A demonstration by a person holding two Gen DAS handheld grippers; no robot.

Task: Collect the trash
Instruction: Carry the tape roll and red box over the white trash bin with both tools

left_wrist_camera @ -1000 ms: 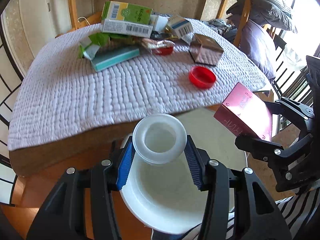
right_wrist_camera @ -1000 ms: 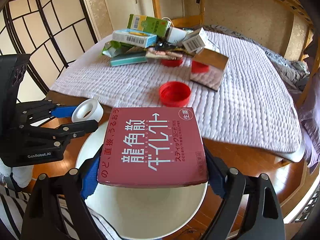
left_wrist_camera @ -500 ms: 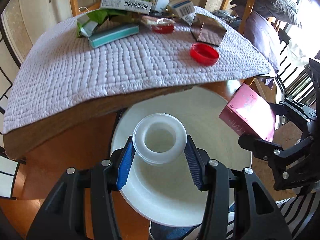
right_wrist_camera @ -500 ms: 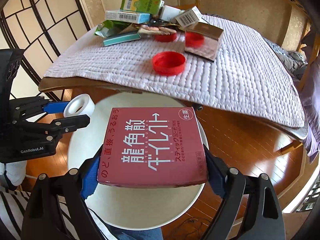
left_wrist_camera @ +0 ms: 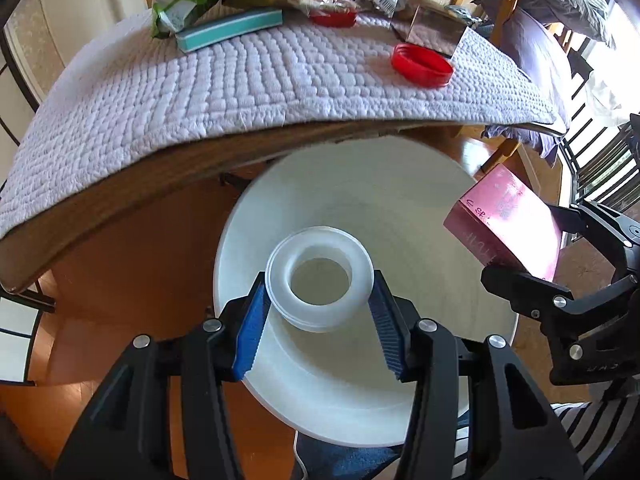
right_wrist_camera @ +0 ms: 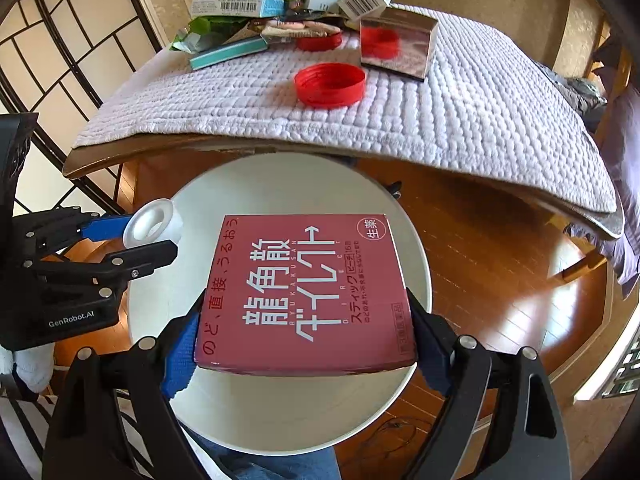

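White plastic bin [left_wrist_camera: 400,184], open-topped, stands on the wooden floor below the table [right_wrist_camera: 132,148] edge, with both loads poised above its mouth. Left gripper [left_wrist_camera: 320,312] pinches a white tape ring [left_wrist_camera: 320,280] between narrow-set blue pads; right gripper [right_wrist_camera: 304,344] spans wide across a flat red box [right_wrist_camera: 308,292] printed with Japanese text, pads pressing its two sides. Neither item is released yet — the drop is the step in hand. Bin interior, as far as it shows, looks bare, so the job appears to be at an early stage. On the quilted cloth [right_wrist_camera: 460,112] much remains: a red lid [right_wrist_camera: 330,84], a mirrored box [right_wrist_camera: 396,46], a teal box [right_wrist_camera: 228,53] and a heap of cartons and wrappers [right_wrist_camera: 264,4] at the far side — several more trips, by this reckoning.
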